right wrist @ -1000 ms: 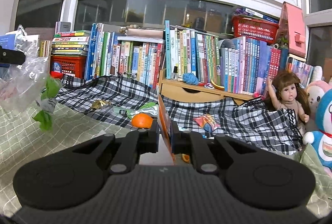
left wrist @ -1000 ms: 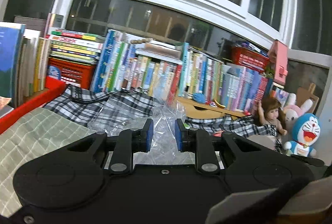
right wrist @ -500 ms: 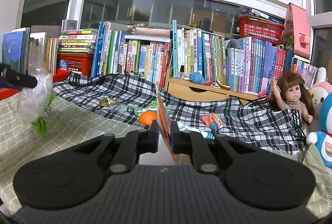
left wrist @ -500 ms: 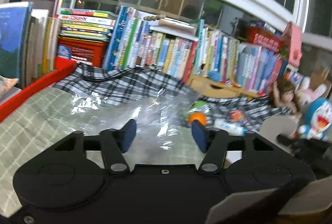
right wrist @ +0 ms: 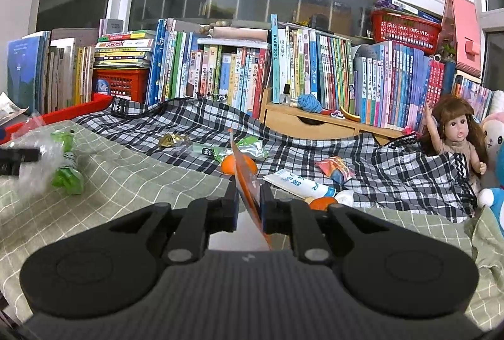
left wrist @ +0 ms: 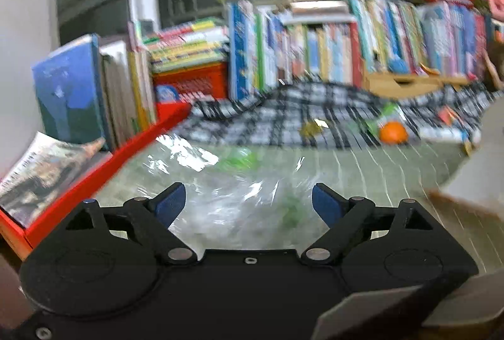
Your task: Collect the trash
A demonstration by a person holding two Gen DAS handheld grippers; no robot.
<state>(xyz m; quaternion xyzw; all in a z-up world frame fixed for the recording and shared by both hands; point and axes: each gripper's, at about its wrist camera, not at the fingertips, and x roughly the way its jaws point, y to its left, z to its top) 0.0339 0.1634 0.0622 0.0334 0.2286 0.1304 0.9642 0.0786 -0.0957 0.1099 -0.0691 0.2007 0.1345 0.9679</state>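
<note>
**A:** Books (right wrist: 239, 69) fill the window ledge behind your bed, with a checked blanket (right wrist: 315, 151) heaped over a green grid sheet (right wrist: 132, 182). What does your left wrist view give you?

**B:** It's blurred. Your left gripper (left wrist: 249, 203) stands wide, its jaws having just been opening. A clear bag (left wrist: 226, 195) lies on the sheet between and beyond the blue pads (left wrist: 168, 203), and they don't press on it. Something green shows inside the bag. An orange (left wrist: 392, 132) sits farther off at the blanket's edge, and a red tray (left wrist: 104, 170) runs along your left.

**A:** And your right wrist view?

**B:** Sharper. Your right gripper (right wrist: 248, 204) is nearly closed, and an orange wrapper (right wrist: 244, 179) stands on edge between its narrow jaws, tilted; I can't tell whether both pads press on it. Beyond it you have scattered trash on the blanket: a gold foil (right wrist: 171, 139), a green packet (right wrist: 249, 147), the orange (right wrist: 231, 165), a white tube (right wrist: 299, 182). The bag (right wrist: 47, 157) lies at far left on the sheet with a green wrapper (right wrist: 67, 173) in it. A doll (right wrist: 456, 138) sits at right.
</note>
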